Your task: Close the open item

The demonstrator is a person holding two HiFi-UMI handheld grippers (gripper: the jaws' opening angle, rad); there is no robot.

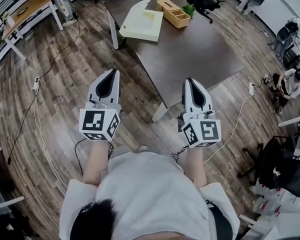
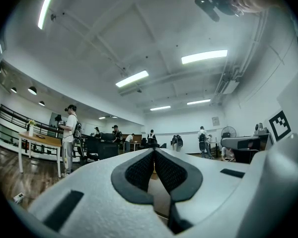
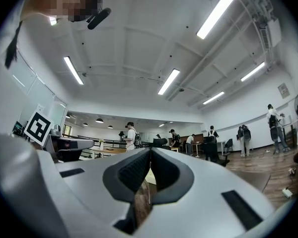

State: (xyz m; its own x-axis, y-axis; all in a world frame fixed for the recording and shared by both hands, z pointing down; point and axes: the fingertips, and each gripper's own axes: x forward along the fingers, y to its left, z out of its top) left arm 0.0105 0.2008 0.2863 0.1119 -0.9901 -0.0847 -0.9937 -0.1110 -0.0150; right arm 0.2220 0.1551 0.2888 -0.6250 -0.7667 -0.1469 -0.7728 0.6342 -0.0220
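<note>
A pale yellow box (image 1: 142, 24) lies on the far part of a dark brown table (image 1: 190, 54), its lid (image 1: 141, 6) standing up at the back. My left gripper (image 1: 112, 73) is held over the wooden floor, short of the table's near left side. It is shut with nothing in it. My right gripper (image 1: 190, 80) hangs by the table's near corner, also shut and empty. In the left gripper view the left gripper's (image 2: 153, 150) tips meet and point level across the room. The right gripper view shows the right gripper (image 3: 150, 149) the same way.
A wooden organiser (image 1: 173, 12) and a small green plant (image 1: 188, 9) stand behind the box. A light desk (image 1: 27, 6) is at far left. Cables and a power strip (image 1: 36, 85) lie on the floor. Black chairs (image 1: 280, 169) and seated people (image 1: 290, 81) are at right.
</note>
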